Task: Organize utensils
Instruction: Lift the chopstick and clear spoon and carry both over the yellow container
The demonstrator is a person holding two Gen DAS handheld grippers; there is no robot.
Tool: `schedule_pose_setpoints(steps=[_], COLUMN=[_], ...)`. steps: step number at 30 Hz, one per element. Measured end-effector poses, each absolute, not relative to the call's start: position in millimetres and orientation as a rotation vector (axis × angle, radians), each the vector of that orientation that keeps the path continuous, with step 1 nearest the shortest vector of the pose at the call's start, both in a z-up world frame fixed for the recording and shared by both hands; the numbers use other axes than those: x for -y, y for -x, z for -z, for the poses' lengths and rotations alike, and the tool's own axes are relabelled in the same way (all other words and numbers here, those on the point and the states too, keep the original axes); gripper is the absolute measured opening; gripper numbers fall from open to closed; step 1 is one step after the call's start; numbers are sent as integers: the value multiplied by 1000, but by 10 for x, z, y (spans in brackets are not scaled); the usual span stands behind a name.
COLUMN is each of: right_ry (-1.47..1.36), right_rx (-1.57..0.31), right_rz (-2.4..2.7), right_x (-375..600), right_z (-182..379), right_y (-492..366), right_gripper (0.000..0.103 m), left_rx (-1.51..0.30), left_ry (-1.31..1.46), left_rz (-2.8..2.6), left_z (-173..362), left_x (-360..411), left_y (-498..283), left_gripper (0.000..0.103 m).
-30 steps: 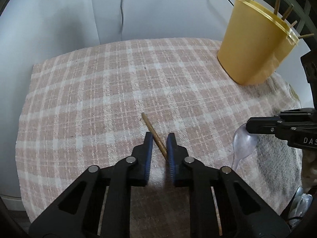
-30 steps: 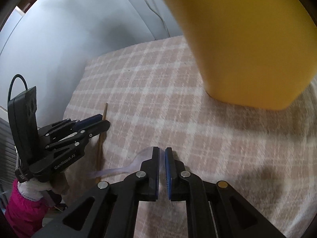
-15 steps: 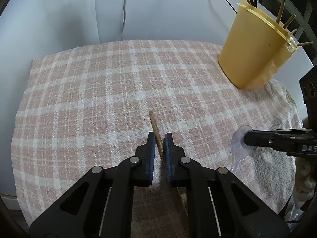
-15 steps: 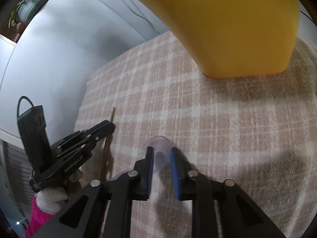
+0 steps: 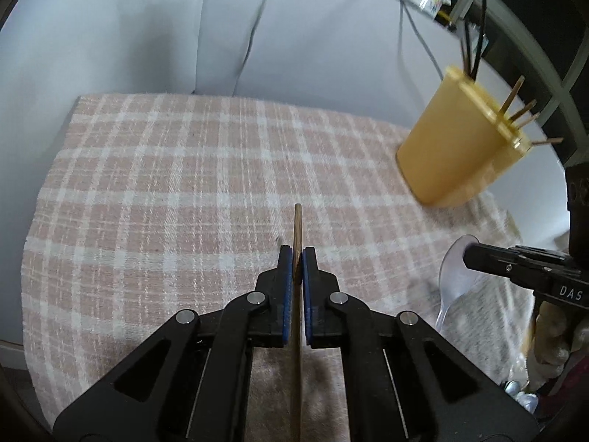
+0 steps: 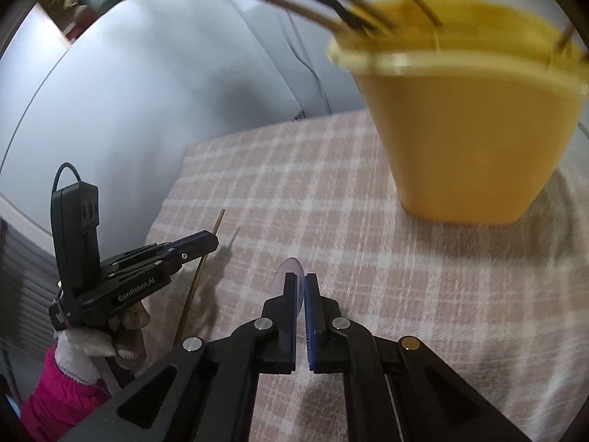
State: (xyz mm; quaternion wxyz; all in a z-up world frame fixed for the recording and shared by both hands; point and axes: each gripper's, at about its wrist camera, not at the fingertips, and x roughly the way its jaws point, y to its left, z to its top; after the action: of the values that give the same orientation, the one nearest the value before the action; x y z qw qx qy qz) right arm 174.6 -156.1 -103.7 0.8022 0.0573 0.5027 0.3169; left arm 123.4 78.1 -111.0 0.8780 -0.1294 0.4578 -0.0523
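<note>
My left gripper (image 5: 297, 254) is shut on a wooden chopstick (image 5: 297, 228), lifted off the checked cloth; its tip sticks out ahead of the pads. The same gripper (image 6: 210, 241) and chopstick (image 6: 200, 276) show at the left of the right wrist view. My right gripper (image 6: 301, 280) is shut on a clear plastic spoon (image 6: 291, 270), whose bowl pokes out above the pads. In the left wrist view that spoon (image 5: 454, 272) hangs from the right gripper (image 5: 469, 256) at the right edge. A yellow cup (image 5: 454, 151) (image 6: 467, 125) holding several sticks stands at the far right.
A pink-and-white checked cloth (image 5: 184, 191) covers the table, with a grey wall and a cable (image 5: 254, 29) behind it. A person's gloved hand and pink sleeve (image 6: 70, 379) hold the left gripper at the table's left edge.
Both grippers closed fully on their utensils and rose off the cloth. The chopstick now points straight ahead in the left pads, and the yellow cup's rim has come into the right wrist view.
</note>
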Motion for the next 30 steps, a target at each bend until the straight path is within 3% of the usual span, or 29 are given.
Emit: schedule_pose_setpoints(steps=[12,30], right_ry=[-75,-59], right_rx=[-933,-775], right_rz=[-666,-583], right_x=[1804,2292], right_z=[538,44], right_y=[-1528,-1313], right_gripper=[0,0], left_rx=[-794,-633], left_ry=[320,301], left_rz=[150,220], left_z=[380,-107], left_x=[-1018,-442], left_y=[-1055,-945], left_gripper=[3,3])
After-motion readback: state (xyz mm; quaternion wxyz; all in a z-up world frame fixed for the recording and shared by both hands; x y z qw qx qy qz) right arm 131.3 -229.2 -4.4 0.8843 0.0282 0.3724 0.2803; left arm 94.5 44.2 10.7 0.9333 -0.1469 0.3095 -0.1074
